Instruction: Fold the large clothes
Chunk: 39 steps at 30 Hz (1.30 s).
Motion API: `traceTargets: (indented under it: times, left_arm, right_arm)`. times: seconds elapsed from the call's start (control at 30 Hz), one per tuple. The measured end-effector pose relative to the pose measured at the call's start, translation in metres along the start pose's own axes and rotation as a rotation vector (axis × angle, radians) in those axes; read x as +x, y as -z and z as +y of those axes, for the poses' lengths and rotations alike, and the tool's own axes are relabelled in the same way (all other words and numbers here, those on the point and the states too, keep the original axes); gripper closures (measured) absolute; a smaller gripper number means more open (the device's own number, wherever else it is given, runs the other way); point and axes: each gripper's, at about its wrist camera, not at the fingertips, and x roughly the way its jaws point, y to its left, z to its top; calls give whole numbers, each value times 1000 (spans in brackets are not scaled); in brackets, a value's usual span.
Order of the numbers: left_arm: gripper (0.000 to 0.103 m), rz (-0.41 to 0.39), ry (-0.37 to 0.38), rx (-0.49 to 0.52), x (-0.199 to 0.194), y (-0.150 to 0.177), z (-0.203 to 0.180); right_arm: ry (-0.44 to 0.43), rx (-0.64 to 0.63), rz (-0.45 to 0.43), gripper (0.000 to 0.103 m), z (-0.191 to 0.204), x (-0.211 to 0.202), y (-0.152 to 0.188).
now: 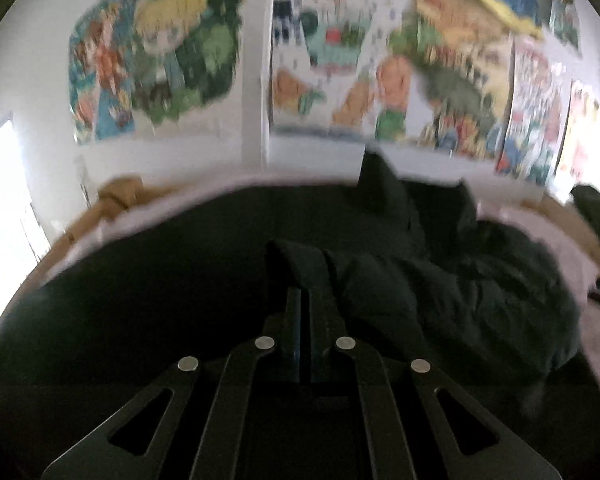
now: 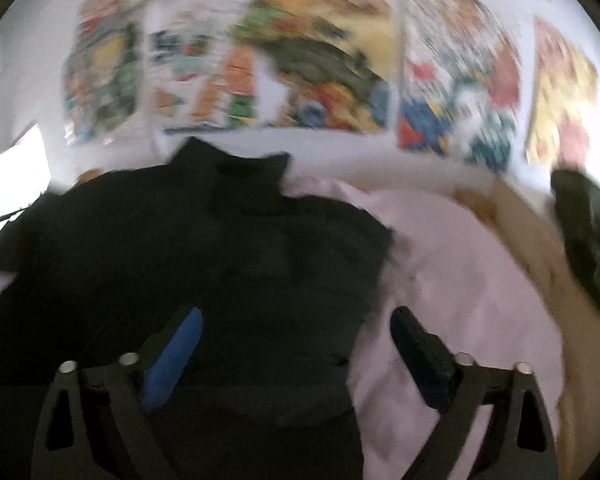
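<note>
The left tongs (image 1: pixel 302 296) are pressed fully together, and a fold of the dark green garment (image 1: pixel 440 300) rises between their tips, so they appear to have a pinch of the cloth. From that pinch the garment runs ahead and off to the right of the left tongs in a rumpled heap, with a peak standing up farther ahead. It lies on a pale sheet (image 1: pixel 540 232) that seems to cover a bed; whether it is a bed I cannot say for sure.

The right tongs (image 2: pixel 296 332) stand wide apart with nothing between them. Their blue pad (image 2: pixel 176 354) hangs over the dark cloth, which fills the space ahead and to their left, while the other finger (image 2: pixel 420 356) sits over the pale sheet to the right. The garment's ragged edge runs between the two. Both views are smeared, and the bright posters (image 2: pixel 320 60) on the wall beyond are little more than colour.

My reading: this is the opening of a fold, one corner taken and the second not yet. The next move calls for the right tongs to settle on the edge just ahead of them and close on a single layer, so both hands can lift and spread the garment flat.
</note>
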Motion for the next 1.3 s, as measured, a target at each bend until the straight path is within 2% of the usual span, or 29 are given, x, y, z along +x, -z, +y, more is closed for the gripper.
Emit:
traceTargets:
  times: [0.07, 0.1, 0.13, 0.17, 0.27, 0.37, 0.47, 0.67, 0.8, 0.9, 0.93, 0.97, 1.0, 1.03, 1.1, 1.13, 1.17, 1.2, 1.3]
  left_arm:
    - [102, 34, -23, 32, 12, 13, 0]
    - [102, 41, -26, 41, 16, 16, 0]
    - [102, 44, -28, 43, 17, 16, 1]
    - [102, 49, -29, 40, 19, 17, 2]
    - [102, 56, -37, 42, 23, 18, 3]
    - [102, 98, -51, 44, 34, 26, 5]
    - [101, 145, -55, 32, 48, 32, 6]
    - [101, 163, -83, 69, 58, 39, 2]
    - [99, 161, -59, 32, 55, 38, 9]
    - [96, 131, -17, -30, 44, 35, 20]
    - [95, 127, -10, -46, 40, 34, 22]
    - [91, 121, 4, -72, 33, 33, 28]
    - [81, 116, 12, -90, 28, 32, 30]
    - [74, 110, 21, -112, 22, 31, 33]
    - [52, 46, 81, -195, -2, 31, 41]
    - [45, 17, 103, -227, -12, 31, 43]
    - [30, -18, 120, -267, -24, 30, 47]
    - [20, -59, 123, -309, -39, 30, 51]
    - [13, -158, 82, -392, -80, 29, 64]
  right_arm:
    - [-3, 60, 25, 52, -12, 15, -4]
    - [6, 74, 29, 57, -15, 23, -6]
    - [16, 69, 28, 66, -16, 26, -7]
    - [24, 56, 26, 72, -14, 29, -7]
    - [49, -67, 50, 76, 1, 47, -3]
    - [109, -204, 123, 76, 16, 72, 12]
    - [120, -238, 171, 77, 17, 93, 24]
    - [148, -308, 178, 77, 23, 115, 41]
    - [152, -302, 152, 76, 23, 109, 44]
    - [124, -255, 158, 61, 17, 95, 39]
    - [115, -241, 159, 47, 15, 92, 37]
    - [117, -215, 159, 31, 11, 85, 34]
    - [119, -194, 160, 27, 9, 81, 32]
    - [108, -173, 165, 26, 8, 76, 32]
    - [92, -144, 184, 26, 7, 66, 31]
    - [94, -142, 189, 26, 9, 60, 30]
    - [97, -149, 187, 26, 12, 53, 29]
    - [100, -159, 183, 26, 15, 47, 27]
    - [95, -199, 150, 24, 32, 20, 18]
